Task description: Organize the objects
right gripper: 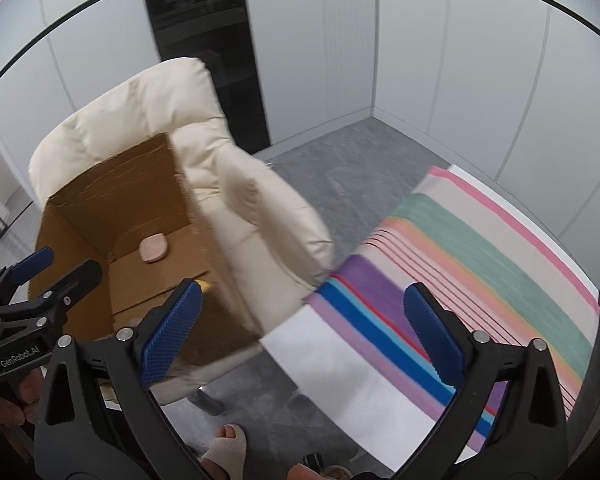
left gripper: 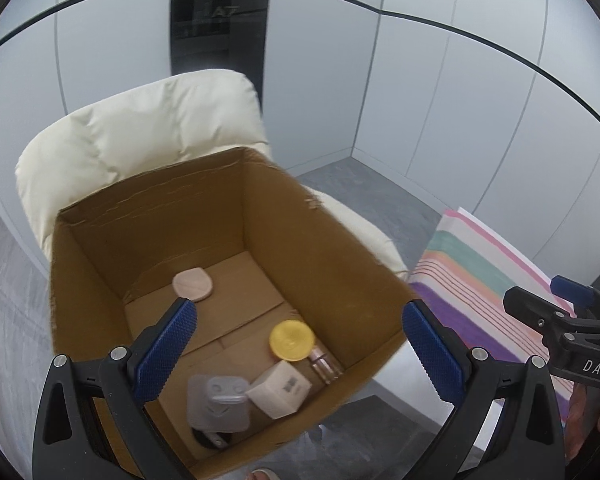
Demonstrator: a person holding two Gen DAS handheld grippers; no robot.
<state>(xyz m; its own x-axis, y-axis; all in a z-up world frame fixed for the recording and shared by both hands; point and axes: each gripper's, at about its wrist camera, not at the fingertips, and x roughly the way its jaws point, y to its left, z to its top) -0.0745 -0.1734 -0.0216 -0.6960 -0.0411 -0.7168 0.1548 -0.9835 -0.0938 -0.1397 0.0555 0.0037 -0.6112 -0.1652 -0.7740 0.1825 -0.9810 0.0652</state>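
Observation:
An open cardboard box (left gripper: 324, 216) rests on a cream armchair (left gripper: 140, 128). On its floor lie a pink puff (left gripper: 193, 283), a yellow round tin (left gripper: 292, 339), a small cream carton (left gripper: 280, 388), a grey packet (left gripper: 218, 402) and a slim rose tube (left gripper: 324, 364). My left gripper (left gripper: 300, 344) hovers above the box, open and empty. My right gripper (right gripper: 304, 332) hangs open and empty over the gap between the armchair (right gripper: 260, 208) and a striped cloth (right gripper: 480, 264). The box (right gripper: 112, 208) and puff (right gripper: 153, 249) show at that view's left.
The striped cloth (left gripper: 480, 280) covers a table right of the armchair. Grey floor (right gripper: 340, 152) runs back to white wall panels and a dark glass column (right gripper: 204, 20). A person's foot in a pale sandal (right gripper: 226, 450) stands below the grippers.

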